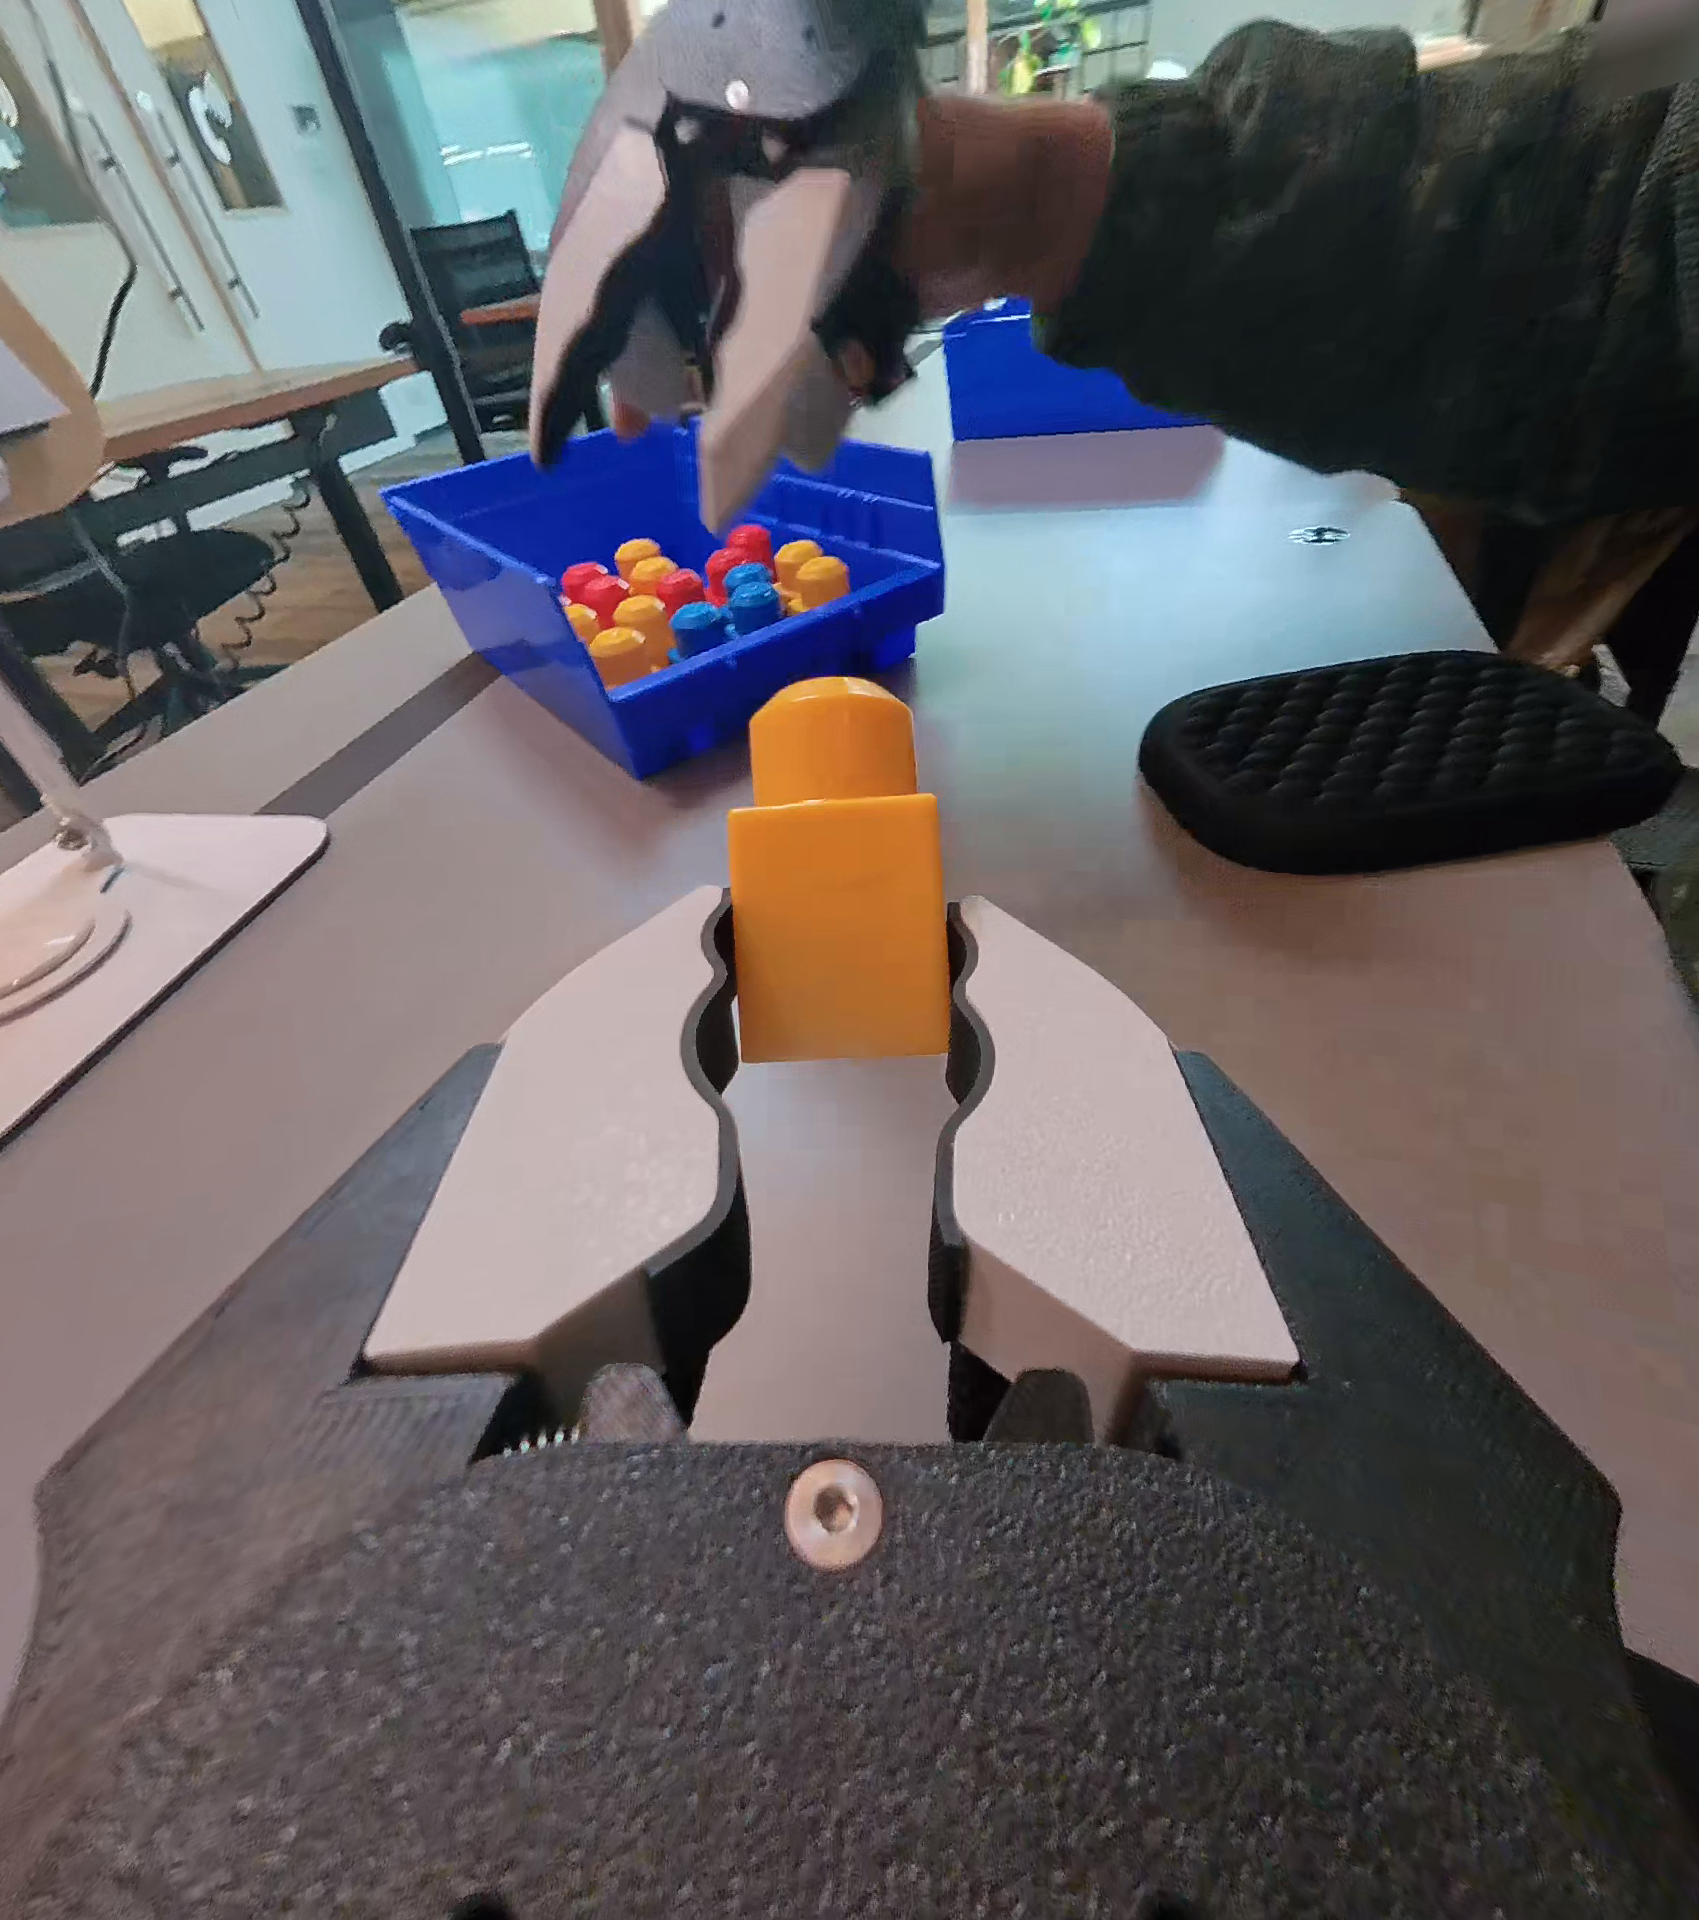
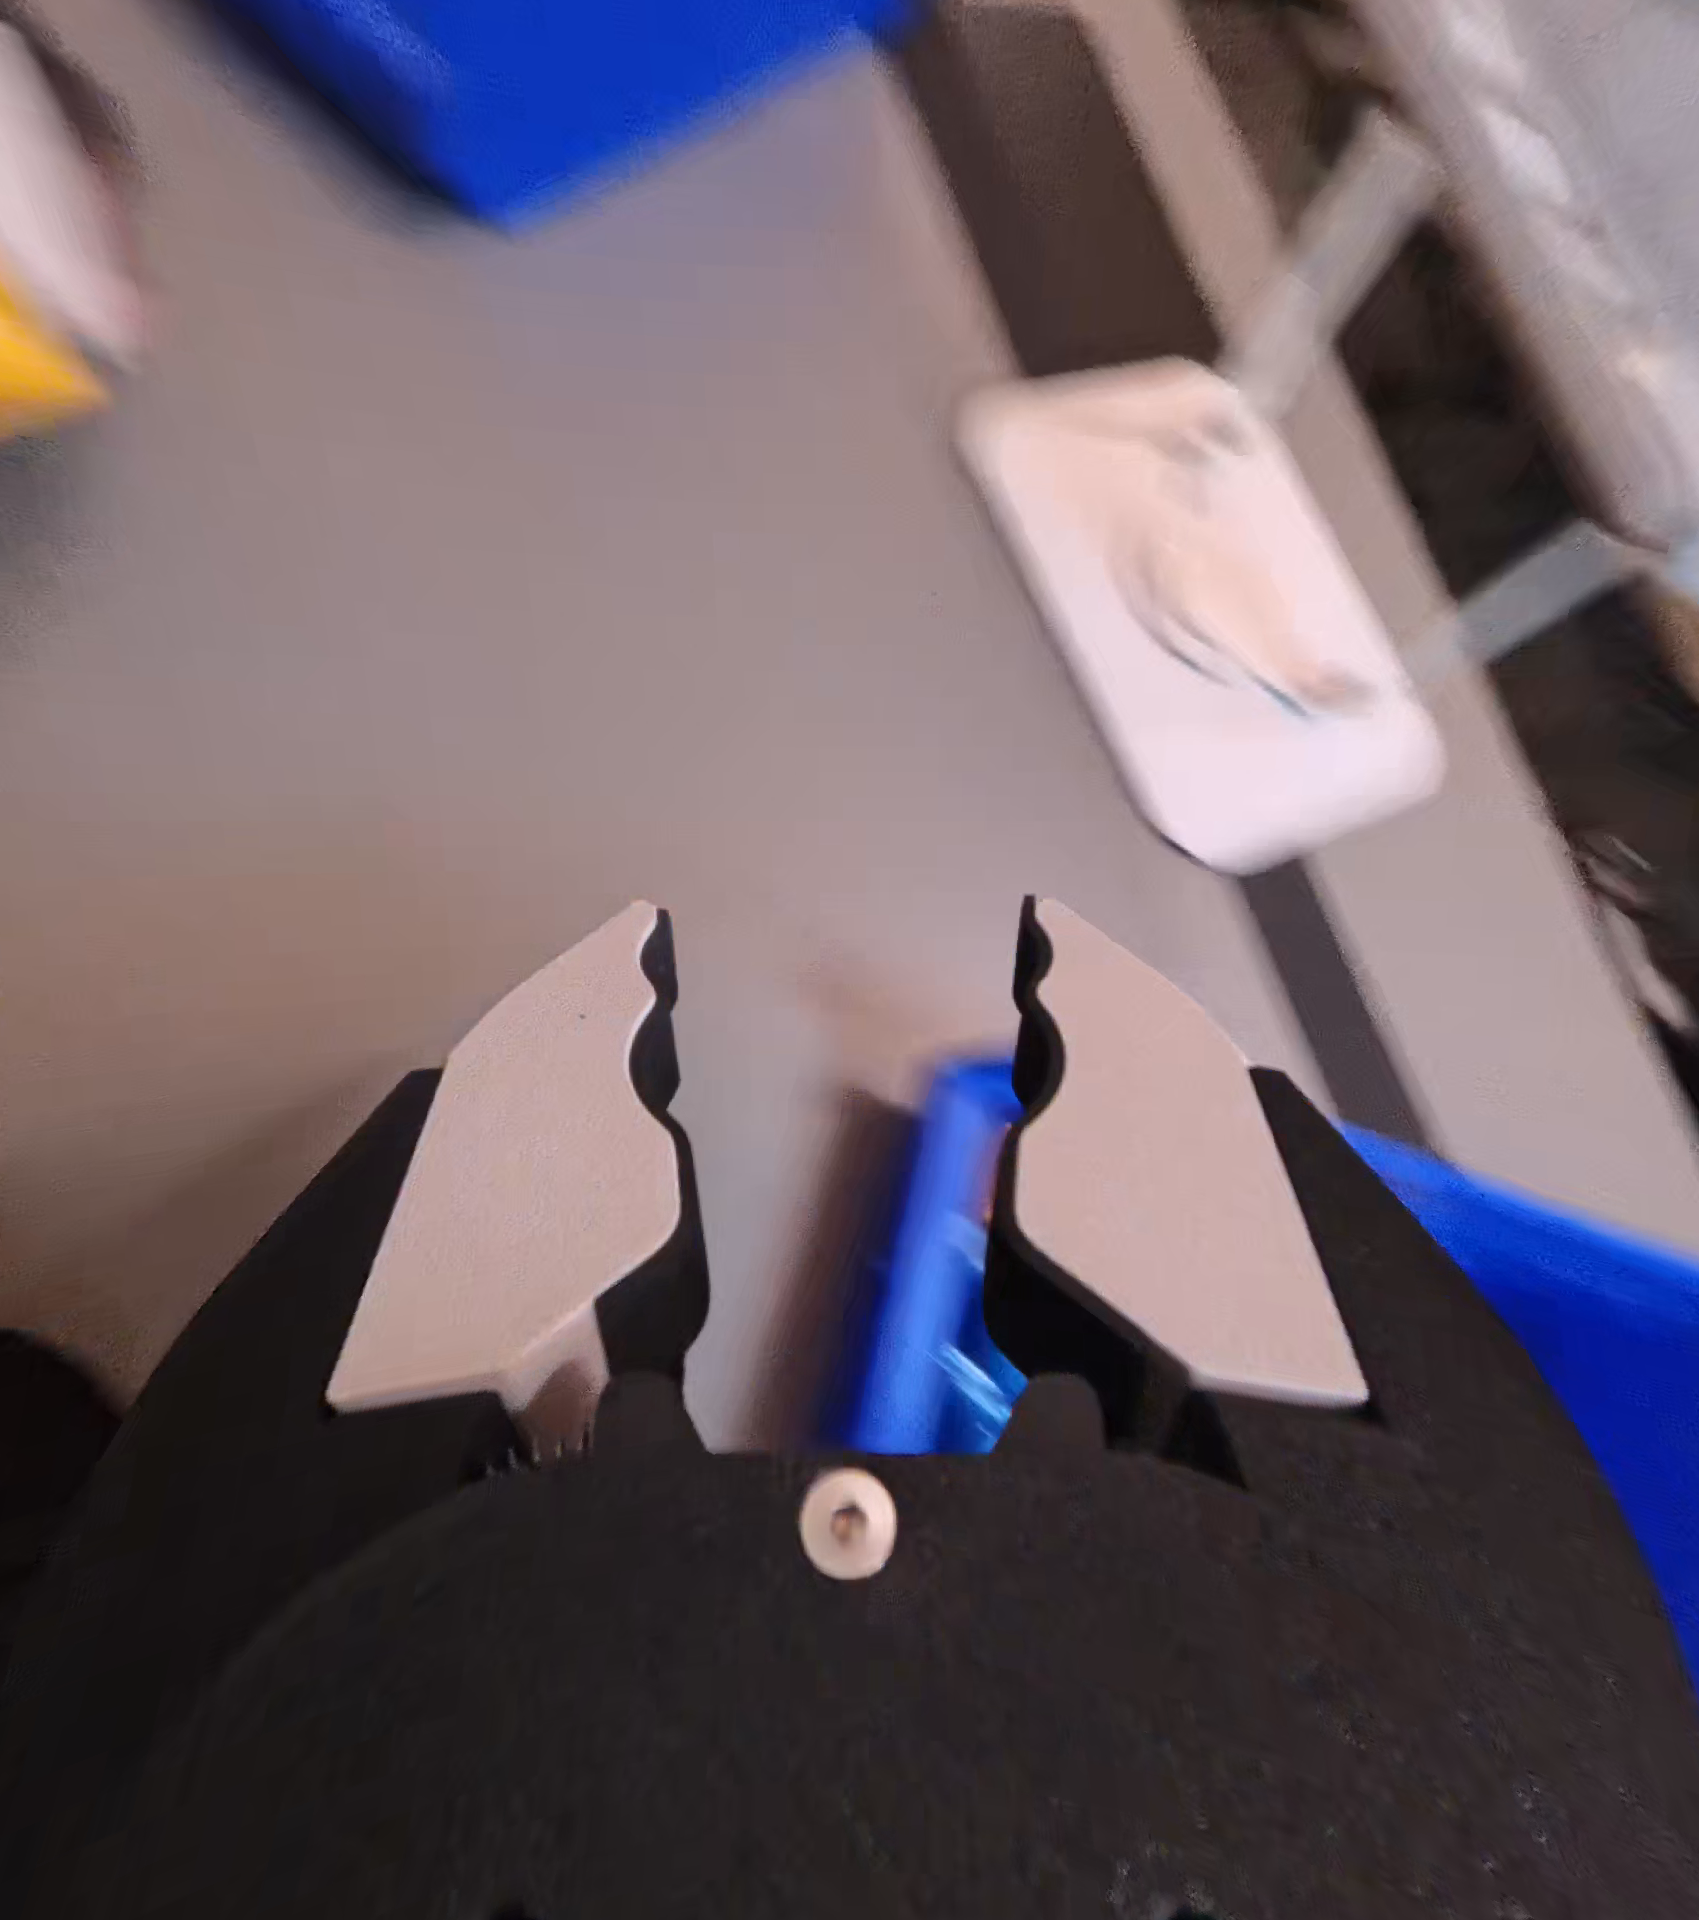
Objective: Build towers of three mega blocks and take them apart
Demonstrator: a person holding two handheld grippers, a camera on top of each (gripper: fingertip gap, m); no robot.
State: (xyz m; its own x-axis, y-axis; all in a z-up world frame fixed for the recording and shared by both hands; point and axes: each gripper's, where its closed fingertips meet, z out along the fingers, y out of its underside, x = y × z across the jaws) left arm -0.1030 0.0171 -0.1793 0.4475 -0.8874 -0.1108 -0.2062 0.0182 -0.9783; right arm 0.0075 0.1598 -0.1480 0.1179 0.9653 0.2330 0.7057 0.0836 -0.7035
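Looking along my left gripper [image 1: 840, 961], I see its fingers clamped on an orange block [image 1: 837, 904], stud pointing away, above the bench [image 1: 1240, 1091] middle; beyond it a blue bin [image 1: 502, 603] holds red, orange and blue blocks [image 1: 694, 603], with my right gripper [image 1: 632, 473] over its far rim. From the right gripper [image 2: 843, 935], badly blurred, my fingers stand apart and empty above bare bench [image 2: 512, 675], the bin's wall [image 2: 928, 1268] beneath them.
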